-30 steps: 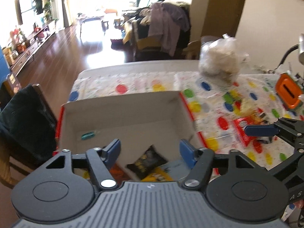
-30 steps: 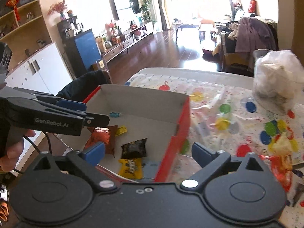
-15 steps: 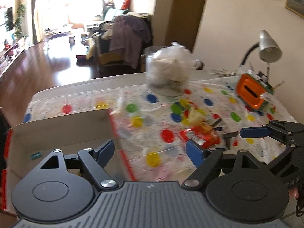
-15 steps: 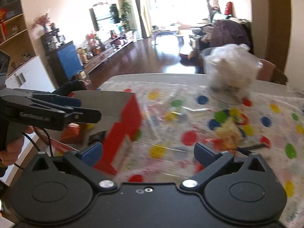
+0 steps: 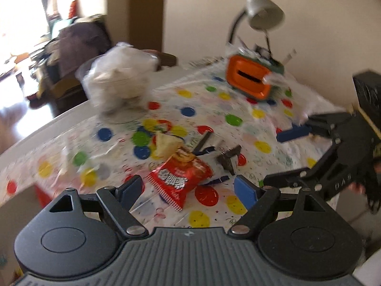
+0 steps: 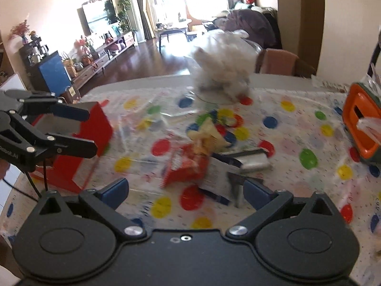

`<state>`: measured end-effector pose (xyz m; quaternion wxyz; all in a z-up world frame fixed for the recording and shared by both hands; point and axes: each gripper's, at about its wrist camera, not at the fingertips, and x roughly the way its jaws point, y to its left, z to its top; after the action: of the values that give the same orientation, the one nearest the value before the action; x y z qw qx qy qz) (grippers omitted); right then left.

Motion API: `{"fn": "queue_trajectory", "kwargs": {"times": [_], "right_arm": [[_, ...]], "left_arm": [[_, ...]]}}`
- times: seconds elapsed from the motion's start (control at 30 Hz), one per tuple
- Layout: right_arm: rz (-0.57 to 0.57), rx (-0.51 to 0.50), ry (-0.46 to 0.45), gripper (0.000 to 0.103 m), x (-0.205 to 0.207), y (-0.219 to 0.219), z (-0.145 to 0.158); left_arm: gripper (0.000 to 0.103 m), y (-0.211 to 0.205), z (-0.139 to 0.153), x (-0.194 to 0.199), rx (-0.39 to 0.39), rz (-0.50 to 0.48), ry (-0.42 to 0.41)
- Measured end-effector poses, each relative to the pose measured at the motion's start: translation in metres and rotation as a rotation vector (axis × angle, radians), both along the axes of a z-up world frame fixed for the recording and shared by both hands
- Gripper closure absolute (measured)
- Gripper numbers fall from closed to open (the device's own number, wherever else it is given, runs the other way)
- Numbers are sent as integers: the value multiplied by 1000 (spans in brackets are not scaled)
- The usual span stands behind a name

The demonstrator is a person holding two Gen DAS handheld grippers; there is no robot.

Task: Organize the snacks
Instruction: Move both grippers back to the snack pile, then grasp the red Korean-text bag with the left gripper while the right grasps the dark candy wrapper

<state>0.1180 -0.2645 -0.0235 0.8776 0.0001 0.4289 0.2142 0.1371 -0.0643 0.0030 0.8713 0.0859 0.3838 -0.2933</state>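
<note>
Blurred red snack packet (image 5: 179,178), silver wrappers (image 6: 252,160) indistinct

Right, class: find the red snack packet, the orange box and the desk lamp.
red snack packet (image 5: 179,179), left wrist view, middle of its printed face.
orange box (image 5: 248,79), left wrist view, front face beside the slot.
desk lamp (image 5: 265,12), left wrist view, white shade.

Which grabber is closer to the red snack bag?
Left. The left gripper sits open right over the red snack bag; the right gripper is open too, slightly behind it.
</note>
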Motion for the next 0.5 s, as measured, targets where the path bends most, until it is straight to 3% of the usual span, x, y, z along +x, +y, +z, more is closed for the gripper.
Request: {"fn": "queue_trajectory", "kwargs": {"times": [0.33,0.5], "right_arm": [[-35,-48,58,0,31,-35,-45],[-63,-41,96,1,49,-42,-72]], "left_arm": [[19,-50,-43,53,184,-217,53],[19,-61,-66,81,212,-283,114]]}}
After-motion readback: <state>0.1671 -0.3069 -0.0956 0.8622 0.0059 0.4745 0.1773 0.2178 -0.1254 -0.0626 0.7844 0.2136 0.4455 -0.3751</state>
